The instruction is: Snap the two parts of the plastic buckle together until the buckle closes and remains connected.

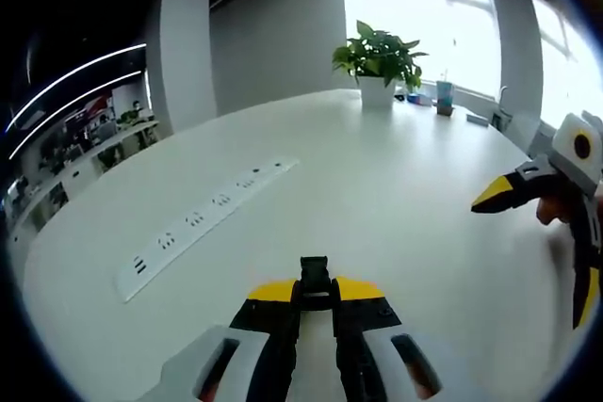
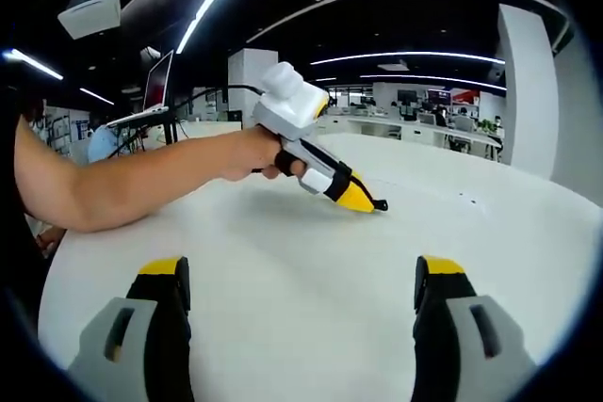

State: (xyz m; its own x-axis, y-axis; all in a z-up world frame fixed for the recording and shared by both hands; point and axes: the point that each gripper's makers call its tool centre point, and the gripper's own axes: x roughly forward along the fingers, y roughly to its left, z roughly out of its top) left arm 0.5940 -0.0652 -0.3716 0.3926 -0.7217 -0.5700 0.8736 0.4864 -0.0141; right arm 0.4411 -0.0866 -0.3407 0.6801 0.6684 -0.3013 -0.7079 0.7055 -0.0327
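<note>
Two tools over the white tabletop [image 1: 396, 195]: left tool [image 1: 315, 291] clenched on a black buckle part [image 1: 314, 270]; right tool [image 2: 301, 280] spread wide, jaws holding nothing.

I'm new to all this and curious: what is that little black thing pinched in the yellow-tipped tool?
It looks like a small black plastic buckle piece, blocky with a squared top, clamped between the left gripper's yellow-tipped jaws, which stand nearly closed on it. It is held just above the white table. In the right gripper view it shows as a tiny dark tip.
</note>
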